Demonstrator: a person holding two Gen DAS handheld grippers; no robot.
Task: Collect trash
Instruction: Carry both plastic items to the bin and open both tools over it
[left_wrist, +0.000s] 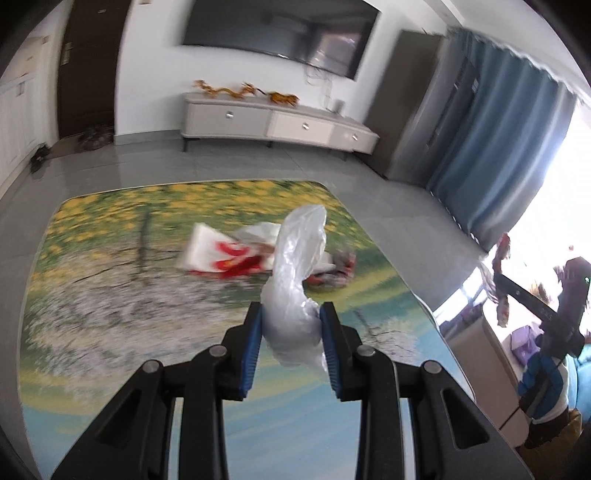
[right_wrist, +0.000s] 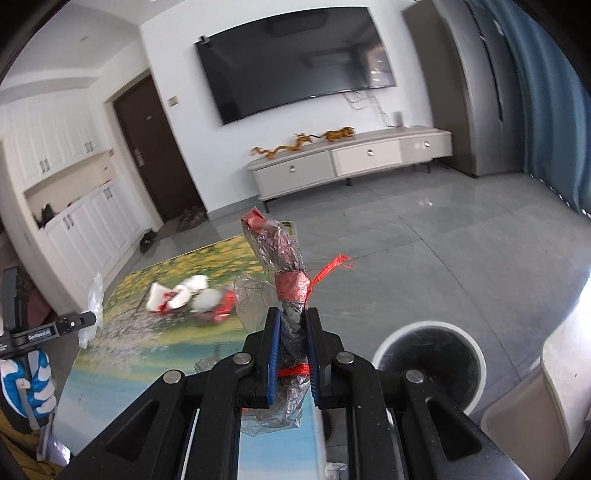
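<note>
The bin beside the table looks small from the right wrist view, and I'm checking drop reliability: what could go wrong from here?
1. The right gripper pinches a long crumpled wrapper with a loose red strip; it could catch the bin rim and spill onto the floor.
2. The left gripper grips only the clear plastic bag base; it may slip free.
3. More trash remains on the table.

Counter (left_wrist: 110, 332) w/ rounded corners, top printed w/ yellow-flower landscape and blue-green water. Lying on it near the middle: white paper w/ red print (left_wrist: 218, 254), white crumpled wrapper (right_wrist: 205, 297) just beside it, red/dark crumpled wrapper (left_wrist: 334, 275) touching the pile's right side.
</note>
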